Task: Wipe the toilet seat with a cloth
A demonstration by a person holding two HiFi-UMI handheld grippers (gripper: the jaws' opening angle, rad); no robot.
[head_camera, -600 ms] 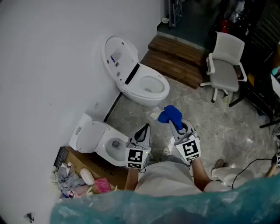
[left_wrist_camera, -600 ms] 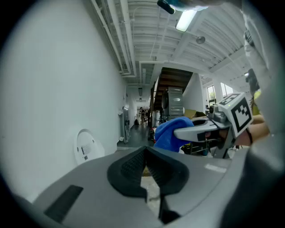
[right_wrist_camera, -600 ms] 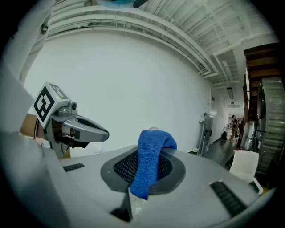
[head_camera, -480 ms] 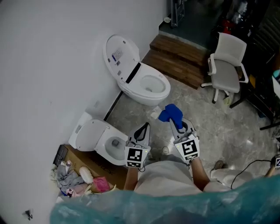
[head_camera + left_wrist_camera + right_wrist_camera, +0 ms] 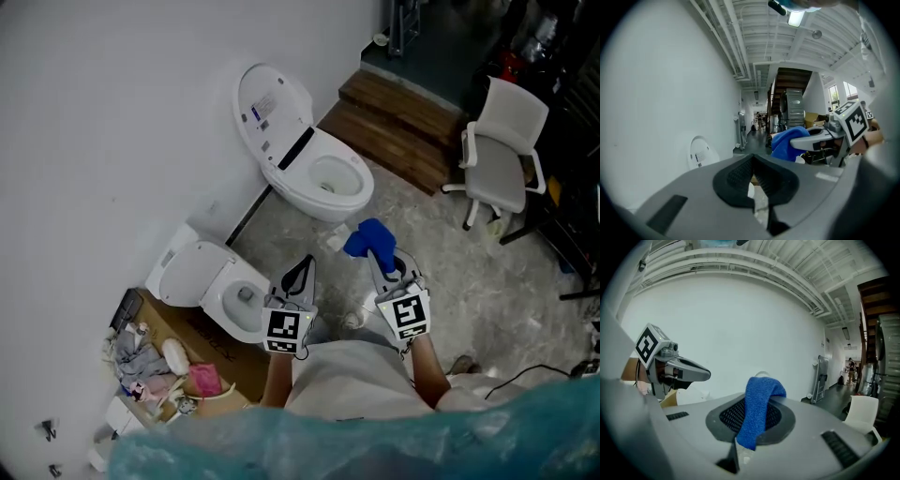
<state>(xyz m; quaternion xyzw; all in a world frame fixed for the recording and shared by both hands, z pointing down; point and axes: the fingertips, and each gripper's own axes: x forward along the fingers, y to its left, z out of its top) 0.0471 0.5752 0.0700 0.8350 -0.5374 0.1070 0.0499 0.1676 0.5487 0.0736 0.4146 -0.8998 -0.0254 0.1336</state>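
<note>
Out in front of me, my right gripper (image 5: 382,264) stays clamped on the blue cloth (image 5: 367,239), and my left gripper (image 5: 302,272) stays closed on nothing. Only my view has shifted a touch. The cloth hangs short of the toilet seat (image 5: 352,190), so wiping hasn't begun.

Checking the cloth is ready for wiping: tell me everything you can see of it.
The cloth is bright blue with a fine looped, towel-like weave. It looks dry and clean, though that is hard to judge. It is bunched into a narrow strip and pinched in the shut right gripper, draped over the tips with one end hanging back along the gripper. It is held in the air over the floor, short of the open toilet, and touches only the gripper.
</note>
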